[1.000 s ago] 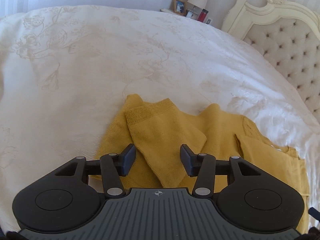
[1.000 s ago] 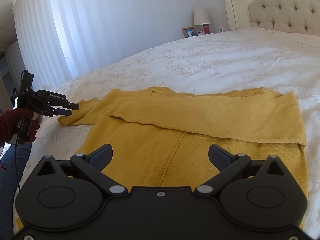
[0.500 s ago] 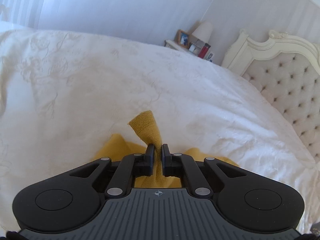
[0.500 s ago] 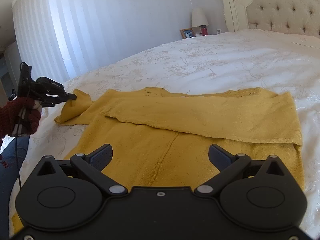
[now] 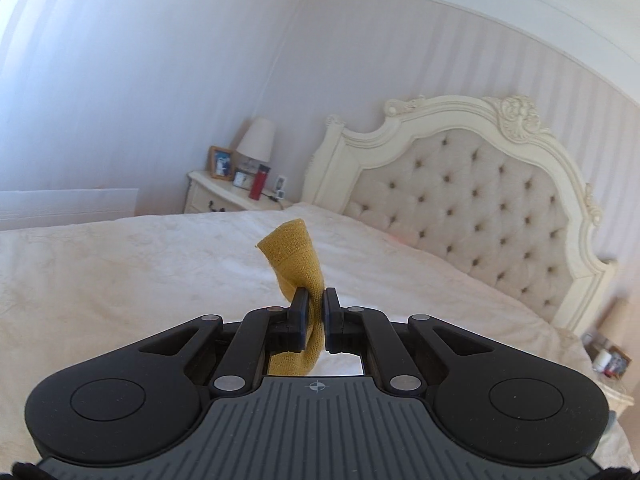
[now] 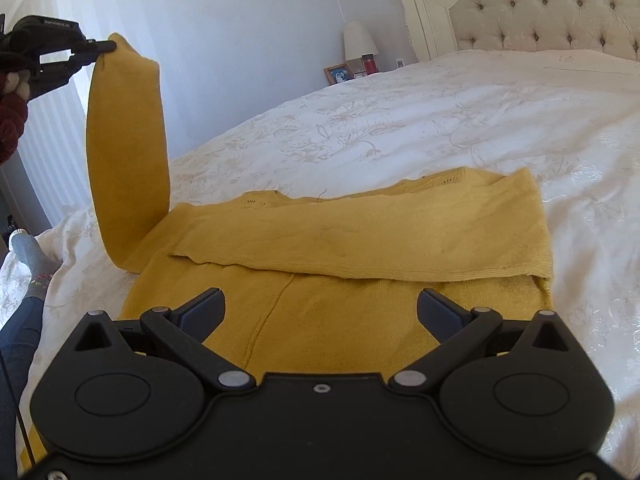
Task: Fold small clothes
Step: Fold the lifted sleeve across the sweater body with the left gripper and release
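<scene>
A mustard-yellow knit sweater [image 6: 328,312] lies flat on the white bedspread [image 6: 440,120], one sleeve [image 6: 380,236] folded across its body. My left gripper [image 5: 315,300] is shut on the cuff of the other sleeve [image 5: 294,256]. In the right wrist view that left gripper [image 6: 106,46] holds this sleeve [image 6: 128,148] high above the bed at the far left, hanging down to the shoulder. My right gripper [image 6: 320,312] hovers open over the sweater's lower body, with nothing between its fingers.
A tufted cream headboard [image 5: 472,200] closes the far end of the bed. A nightstand [image 5: 224,196] with a lamp, photo frame and red bottle stands beside it. A person's sleeved hand [image 6: 12,116] and socked foot [image 6: 28,252] are at the left bed edge.
My left gripper closed on the sleeve cuff, then rose steeply and tilted up, pulling the sleeve off the bed. My right gripper stayed open and drifted slightly over the sweater.
</scene>
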`<state>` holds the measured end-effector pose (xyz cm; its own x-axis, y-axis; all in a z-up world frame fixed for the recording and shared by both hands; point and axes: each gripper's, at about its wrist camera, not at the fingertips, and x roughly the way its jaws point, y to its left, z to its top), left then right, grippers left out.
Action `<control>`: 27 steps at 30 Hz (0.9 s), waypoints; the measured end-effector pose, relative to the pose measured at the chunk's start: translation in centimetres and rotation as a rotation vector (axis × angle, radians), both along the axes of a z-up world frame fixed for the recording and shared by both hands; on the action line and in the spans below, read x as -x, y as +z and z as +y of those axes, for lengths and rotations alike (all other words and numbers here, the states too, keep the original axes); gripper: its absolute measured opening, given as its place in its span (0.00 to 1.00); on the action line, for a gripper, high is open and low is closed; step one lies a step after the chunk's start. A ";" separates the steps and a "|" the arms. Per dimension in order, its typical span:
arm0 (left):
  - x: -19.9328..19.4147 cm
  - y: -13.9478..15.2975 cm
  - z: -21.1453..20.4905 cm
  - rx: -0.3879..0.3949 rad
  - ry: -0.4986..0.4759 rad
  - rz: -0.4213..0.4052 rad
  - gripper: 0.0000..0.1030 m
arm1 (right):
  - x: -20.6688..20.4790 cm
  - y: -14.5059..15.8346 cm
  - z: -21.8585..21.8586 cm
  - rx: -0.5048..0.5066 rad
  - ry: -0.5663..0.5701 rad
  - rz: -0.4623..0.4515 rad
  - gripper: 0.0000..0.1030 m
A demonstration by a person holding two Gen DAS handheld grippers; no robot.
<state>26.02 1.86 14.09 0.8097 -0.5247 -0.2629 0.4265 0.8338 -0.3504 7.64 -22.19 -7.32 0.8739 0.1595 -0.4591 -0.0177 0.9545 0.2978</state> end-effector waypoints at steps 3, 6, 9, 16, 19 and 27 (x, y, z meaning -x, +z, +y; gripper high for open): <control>0.0 -1.4 -5.2 -0.004 -0.099 0.017 0.07 | 0.1 0.3 -1.0 0.012 -0.033 0.002 0.99; 0.3 -4.1 -10.0 -0.028 -0.176 0.047 0.08 | 0.1 0.4 -2.2 0.010 -0.064 0.003 0.99; 0.9 -7.3 -13.5 -0.060 -0.240 0.091 0.15 | 0.0 0.4 -3.4 0.007 -0.098 0.013 0.99; 2.3 -11.7 -14.4 -0.130 -0.303 0.167 0.34 | -0.2 -0.5 -5.7 -0.079 -0.152 0.053 0.99; 3.3 -12.1 -12.4 -0.165 -0.256 0.136 0.43 | -0.1 -0.9 -6.2 -0.103 -0.169 0.062 0.99; 3.7 -16.7 -2.3 -0.378 0.027 0.180 0.46 | 0.3 -1.2 -6.5 -0.091 -0.213 0.036 0.99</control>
